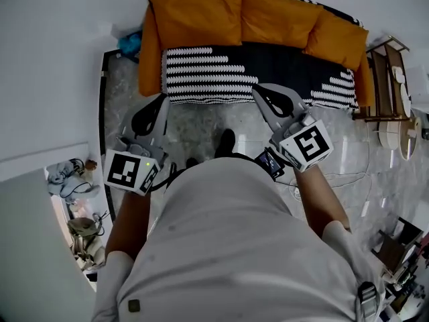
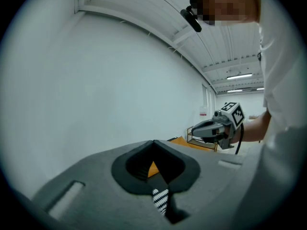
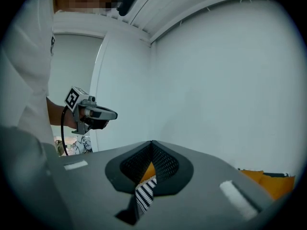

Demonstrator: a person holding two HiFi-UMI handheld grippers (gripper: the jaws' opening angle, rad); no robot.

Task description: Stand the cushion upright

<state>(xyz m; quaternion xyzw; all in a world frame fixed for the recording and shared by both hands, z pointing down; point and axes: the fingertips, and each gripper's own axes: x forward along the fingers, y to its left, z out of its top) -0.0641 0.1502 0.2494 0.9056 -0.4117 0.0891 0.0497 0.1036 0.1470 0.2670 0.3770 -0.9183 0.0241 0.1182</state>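
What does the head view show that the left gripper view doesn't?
Only the head view shows the whole sofa: three orange cushions along its back, the striped cover on its seat, the floor, a shoe, and the left gripper from above.

Only the left gripper view shows the ceiling lights and the big white wall, plus that gripper's jaws up close, pressed together with nothing held.

Both show the right gripper and a bit of orange and stripes.
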